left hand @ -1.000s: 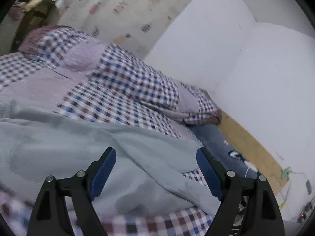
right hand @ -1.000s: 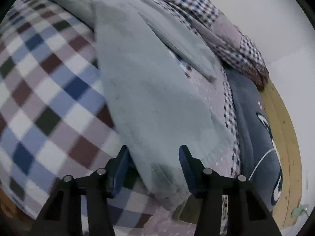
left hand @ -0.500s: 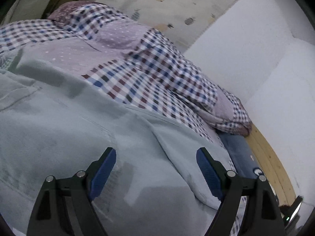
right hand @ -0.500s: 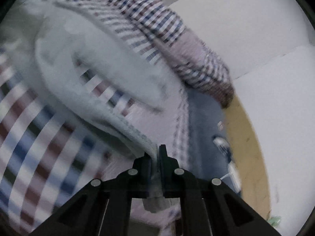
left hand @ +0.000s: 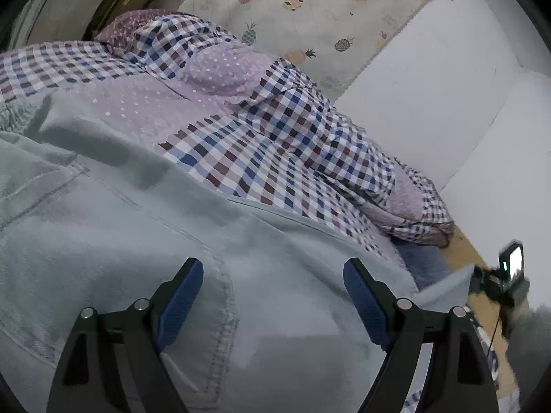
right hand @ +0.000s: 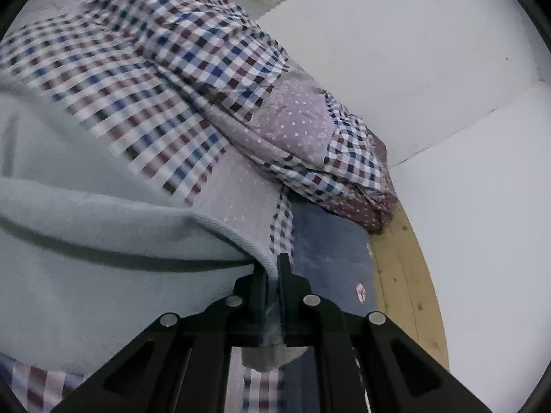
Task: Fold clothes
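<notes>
A pale grey-green fleece garment (left hand: 113,227) lies spread over the checked bedspread (left hand: 261,158). My left gripper (left hand: 272,289) hangs open just above it, blue pads wide apart with a stitched seam under the left pad (left hand: 179,299). In the right wrist view the same garment (right hand: 86,261) is lifted into a fold. My right gripper (right hand: 272,275) is shut on its ribbed hem, which runs up between the fingers. The right gripper (left hand: 509,275) also shows at the far right of the left wrist view, holding up a corner of the cloth.
A checked and dotted quilt (right hand: 275,120) is bunched against the white wall (right hand: 413,51). A dark blue blanket (right hand: 327,241) and a wooden bed edge (right hand: 406,275) lie to the right. A pineapple-print curtain (left hand: 310,7) hangs behind the bed.
My right gripper closed on the garment's hem and lifted it off the bed. My left gripper moved over the garment, staying open.
</notes>
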Motion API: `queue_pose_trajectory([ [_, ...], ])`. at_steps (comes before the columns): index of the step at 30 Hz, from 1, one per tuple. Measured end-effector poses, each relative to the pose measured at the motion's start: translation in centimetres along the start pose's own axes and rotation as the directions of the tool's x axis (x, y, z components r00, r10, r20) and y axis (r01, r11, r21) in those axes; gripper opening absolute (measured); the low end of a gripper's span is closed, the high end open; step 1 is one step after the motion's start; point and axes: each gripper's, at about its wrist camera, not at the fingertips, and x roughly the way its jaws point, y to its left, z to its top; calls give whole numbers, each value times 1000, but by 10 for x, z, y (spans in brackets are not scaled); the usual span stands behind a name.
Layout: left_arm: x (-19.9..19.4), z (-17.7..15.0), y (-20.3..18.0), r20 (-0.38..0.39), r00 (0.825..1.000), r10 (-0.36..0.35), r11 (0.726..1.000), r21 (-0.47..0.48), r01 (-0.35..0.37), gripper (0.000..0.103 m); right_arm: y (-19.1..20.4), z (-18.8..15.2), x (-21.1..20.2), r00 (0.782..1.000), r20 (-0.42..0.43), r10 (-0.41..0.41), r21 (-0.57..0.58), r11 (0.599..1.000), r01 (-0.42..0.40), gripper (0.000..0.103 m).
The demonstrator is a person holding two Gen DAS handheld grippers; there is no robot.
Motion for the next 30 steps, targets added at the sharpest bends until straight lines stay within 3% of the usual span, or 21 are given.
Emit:
queue_pose_trajectory([
  [8,-8,4,8,86,994,70,997,10,-71,87,30,41,112,986,-147,74,86,994,-61,2],
  [10,-6,4,9,82,993,80,997,13,-82,87,39,48,138,978,-186,99,117,990,-78,12],
  [12,-5,3,10,78,993,90,996,22,-92,87,48,56,164,967,-222,125,147,985,-93,52],
  [13,-5,3,10,77,993,92,995,24,-95,87,48,58,173,962,-225,151,190,976,-109,54],
  [15,-5,3,10,78,993,90,996,21,-92,87,27,44,163,958,-133,253,409,894,-179,71],
  [17,-6,3,10,78,993,88,996,19,-89,87,4,22,150,948,-24,317,587,772,-243,77],
  [19,-7,3,11,79,993,85,996,16,-87,87,-17,-15,143,919,86,384,747,586,-315,77],
  [21,-9,2,11,80,993,84,996,10,-85,87,-23,-54,153,873,128,471,845,409,-344,77],
  [22,-9,2,11,81,993,84,996,8,-85,87,-21,-69,161,854,128,504,873,351,-339,75],
  [23,-9,2,11,82,993,84,996,7,-85,87,-19,-80,166,842,129,524,892,310,-329,63],
  [24,-10,2,11,84,993,85,996,5,-85,87,-15,-83,170,840,128,528,900,295,-322,51],
  [30,-9,1,10,87,992,89,996,9,-90,87,4,-101,189,825,124,551,939,203,-277,46],
])
